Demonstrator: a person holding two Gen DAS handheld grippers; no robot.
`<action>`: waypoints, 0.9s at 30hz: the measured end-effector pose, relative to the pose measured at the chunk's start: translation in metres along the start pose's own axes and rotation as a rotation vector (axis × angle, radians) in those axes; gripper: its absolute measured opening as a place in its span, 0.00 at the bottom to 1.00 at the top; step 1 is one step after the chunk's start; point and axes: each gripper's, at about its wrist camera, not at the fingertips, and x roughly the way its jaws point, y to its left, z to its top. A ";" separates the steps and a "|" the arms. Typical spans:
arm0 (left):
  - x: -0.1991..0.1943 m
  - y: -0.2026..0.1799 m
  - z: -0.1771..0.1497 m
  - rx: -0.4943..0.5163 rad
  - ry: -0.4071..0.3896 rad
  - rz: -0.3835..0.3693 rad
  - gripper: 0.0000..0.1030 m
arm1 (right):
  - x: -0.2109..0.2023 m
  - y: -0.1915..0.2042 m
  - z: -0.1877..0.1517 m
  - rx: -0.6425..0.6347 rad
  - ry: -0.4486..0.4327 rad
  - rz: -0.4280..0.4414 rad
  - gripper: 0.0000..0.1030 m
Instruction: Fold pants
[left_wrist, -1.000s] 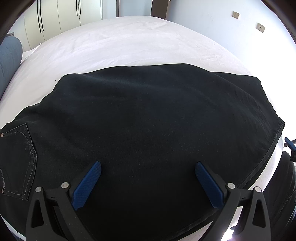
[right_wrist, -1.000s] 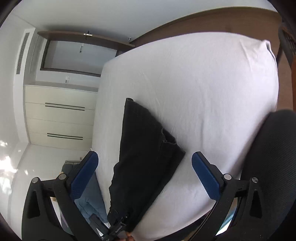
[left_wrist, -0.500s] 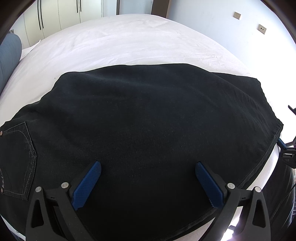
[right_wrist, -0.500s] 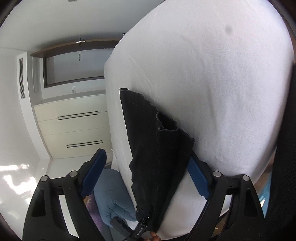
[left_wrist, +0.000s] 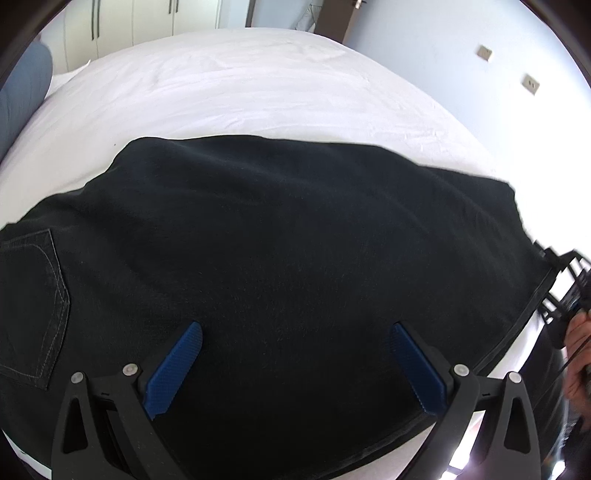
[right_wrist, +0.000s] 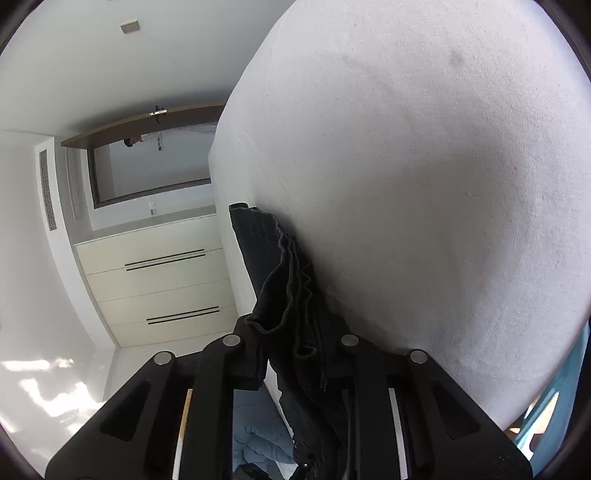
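Black pants (left_wrist: 280, 266) lay spread flat across the near part of the white bed (left_wrist: 236, 85), back pocket (left_wrist: 33, 306) at the left, leg ends at the right. Left gripper (left_wrist: 291, 369) hovered above the cloth, jaws wide apart, holding nothing. Right gripper (right_wrist: 295, 350) closing on the bunched leg ends at the bed's right edge, fabric already squeezed between the jaws. Likely trouble from here: several layers bunched unevenly in that grip, so one layer could slip free on the lift and leave a crooked fold; dragging rather than lifting could pull the whole garment, and the sheet, toward the edge; nothing pinned the left end
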 end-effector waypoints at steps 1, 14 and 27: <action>-0.003 0.003 0.001 -0.021 -0.006 -0.018 1.00 | 0.001 0.001 0.000 -0.003 0.000 -0.004 0.13; -0.009 0.023 0.011 -0.176 -0.044 -0.168 1.00 | 0.022 0.050 -0.013 -0.232 -0.053 -0.168 0.10; -0.020 0.078 0.002 -0.380 -0.074 -0.337 1.00 | 0.134 0.167 -0.202 -1.217 0.161 -0.400 0.10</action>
